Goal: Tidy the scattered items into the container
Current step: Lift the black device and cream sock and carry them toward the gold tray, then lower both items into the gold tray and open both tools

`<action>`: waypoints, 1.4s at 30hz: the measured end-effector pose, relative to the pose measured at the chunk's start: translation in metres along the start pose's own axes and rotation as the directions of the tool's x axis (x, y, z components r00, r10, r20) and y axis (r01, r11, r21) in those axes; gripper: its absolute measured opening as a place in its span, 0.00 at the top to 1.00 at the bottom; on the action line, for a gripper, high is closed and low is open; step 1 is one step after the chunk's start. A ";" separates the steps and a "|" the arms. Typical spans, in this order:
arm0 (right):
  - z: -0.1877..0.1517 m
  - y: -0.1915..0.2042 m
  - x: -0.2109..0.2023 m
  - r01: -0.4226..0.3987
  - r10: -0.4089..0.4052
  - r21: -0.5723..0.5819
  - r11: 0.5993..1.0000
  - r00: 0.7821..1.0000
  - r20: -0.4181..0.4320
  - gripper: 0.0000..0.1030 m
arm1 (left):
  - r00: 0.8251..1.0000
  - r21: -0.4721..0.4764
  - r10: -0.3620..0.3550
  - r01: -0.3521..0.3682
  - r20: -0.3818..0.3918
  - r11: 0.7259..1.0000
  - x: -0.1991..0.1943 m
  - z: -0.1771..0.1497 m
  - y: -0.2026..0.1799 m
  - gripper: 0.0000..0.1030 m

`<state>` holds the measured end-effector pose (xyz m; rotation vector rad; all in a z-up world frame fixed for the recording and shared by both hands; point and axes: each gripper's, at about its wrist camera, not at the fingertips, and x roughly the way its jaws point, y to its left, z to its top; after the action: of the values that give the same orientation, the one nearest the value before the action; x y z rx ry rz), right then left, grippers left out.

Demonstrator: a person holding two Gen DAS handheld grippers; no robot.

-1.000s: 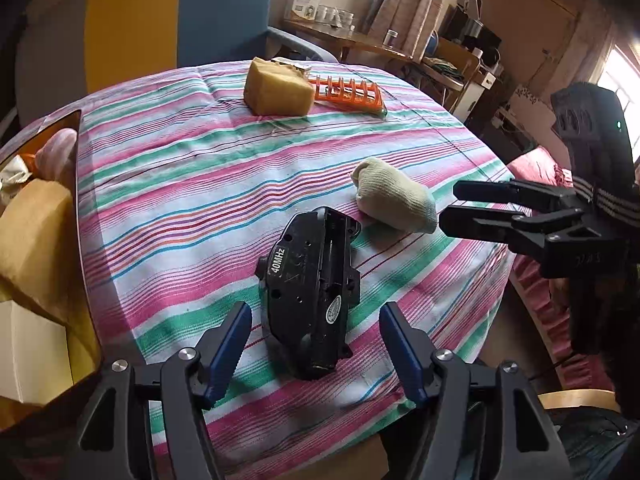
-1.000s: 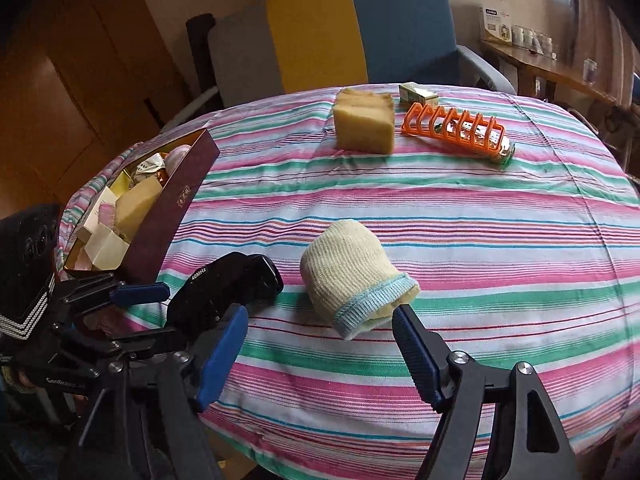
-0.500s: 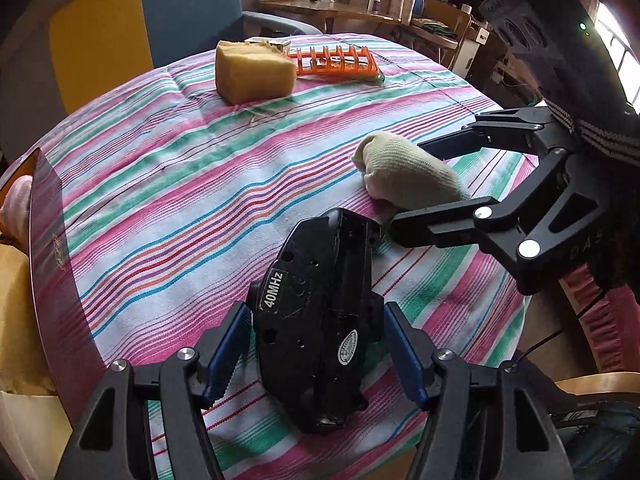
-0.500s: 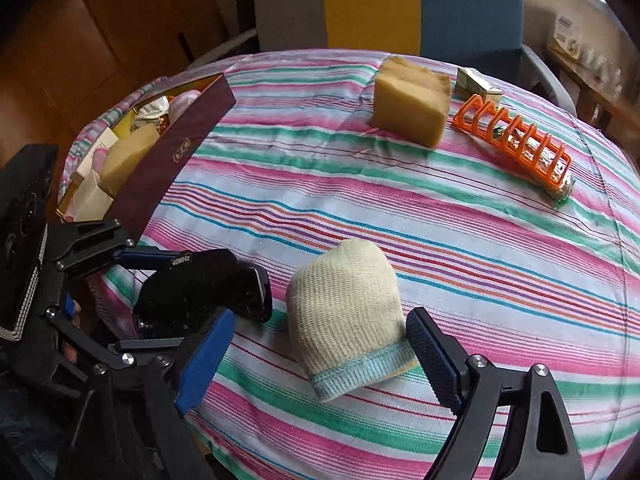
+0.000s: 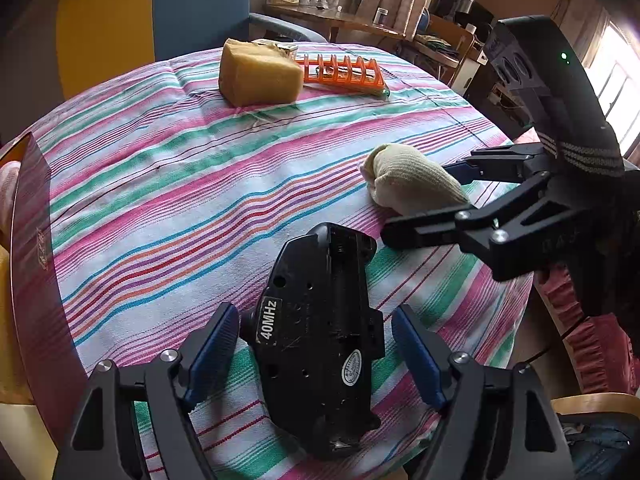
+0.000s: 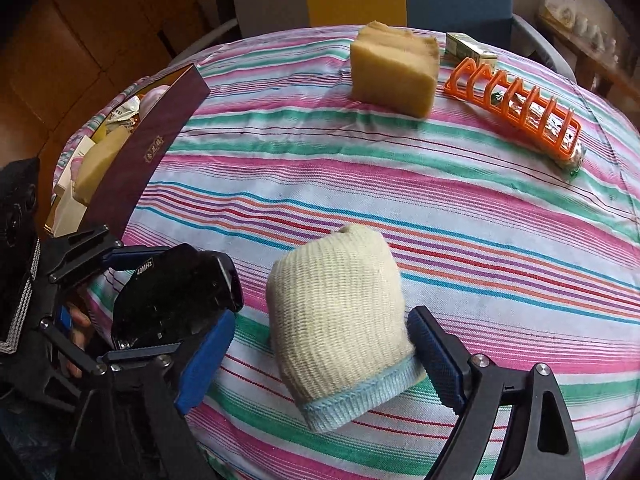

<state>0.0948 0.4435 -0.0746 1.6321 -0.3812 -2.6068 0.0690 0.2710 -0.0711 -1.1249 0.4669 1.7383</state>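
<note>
Box (image 6: 160, 128) part-filled; left gripper (image 5: 316, 346) opening around remote (image 5: 320, 340), right gripper (image 6: 320, 360) closing around sock (image 6: 340, 320); sponge (image 6: 394, 70), rack (image 6: 516, 108) remain.

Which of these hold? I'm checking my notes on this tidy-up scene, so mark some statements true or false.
1. The black plastic remote-control casing lies between the left gripper's blue pads. True.
2. The cream knitted sock with a light blue cuff is already in the dark maroon box. False: it lies on the striped tablecloth, between the right gripper's pads.
3. The yellow sponge block sits beside the orange plastic rack. True.
4. The maroon box is empty. False: it holds several items.
</note>
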 end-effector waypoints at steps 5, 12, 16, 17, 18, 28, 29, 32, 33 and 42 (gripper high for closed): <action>-0.007 -0.002 -0.010 0.050 -0.051 0.026 0.998 0.998 0.035 0.43 | 0.998 -0.008 0.060 -0.060 0.011 0.998 -0.003 -0.002 -0.003 0.35; -0.031 0.021 -0.022 0.056 -0.058 0.024 0.998 0.996 0.069 0.45 | 0.998 -0.059 0.040 -0.037 0.050 0.998 -0.022 -0.022 -0.001 0.35; -0.040 0.039 -0.021 0.008 -0.012 0.044 0.999 0.996 0.087 0.45 | 0.995 -0.106 0.025 -0.015 0.096 0.994 -0.042 -0.030 0.003 0.35; -0.040 0.043 -0.021 -0.002 -0.002 0.050 0.999 0.996 0.091 0.45 | 0.993 -0.118 0.028 -0.015 0.110 0.993 -0.048 -0.031 0.005 0.35; -0.040 0.047 -0.021 -0.011 0.006 0.055 0.998 0.995 0.096 0.45 | 0.991 -0.130 0.030 -0.013 0.127 0.991 -0.056 -0.033 0.008 0.35; -0.002 0.101 -0.031 -0.078 0.080 -0.022 0.997 0.984 0.156 0.45 | 0.942 -0.307 0.164 -0.070 0.293 0.949 -0.135 -0.044 0.062 0.35; 0.005 0.108 -0.030 -0.084 0.088 -0.034 0.996 0.983 0.159 0.45 | 0.934 -0.328 0.190 -0.085 0.303 0.941 -0.143 -0.045 0.071 0.35; 0.029 0.132 -0.026 -0.097 0.108 -0.073 0.993 0.980 0.167 0.45 | 0.909 -0.395 0.269 -0.131 0.318 0.909 -0.163 -0.049 0.103 0.35; 0.038 0.140 -0.023 -0.101 0.114 -0.086 0.991 0.979 0.168 0.45 | 0.901 -0.417 0.296 -0.147 0.318 0.897 -0.169 -0.051 0.115 0.35; 0.114 0.213 0.007 -0.160 0.187 -0.155 0.975 0.967 0.175 0.45 | 0.851 -0.542 0.445 -0.244 0.278 0.804 -0.192 -0.043 0.207 0.35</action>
<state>-0.0304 0.2569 0.0156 1.2531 -0.3244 -2.5965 -0.0733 0.0471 0.0337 -1.0221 -0.0370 2.4476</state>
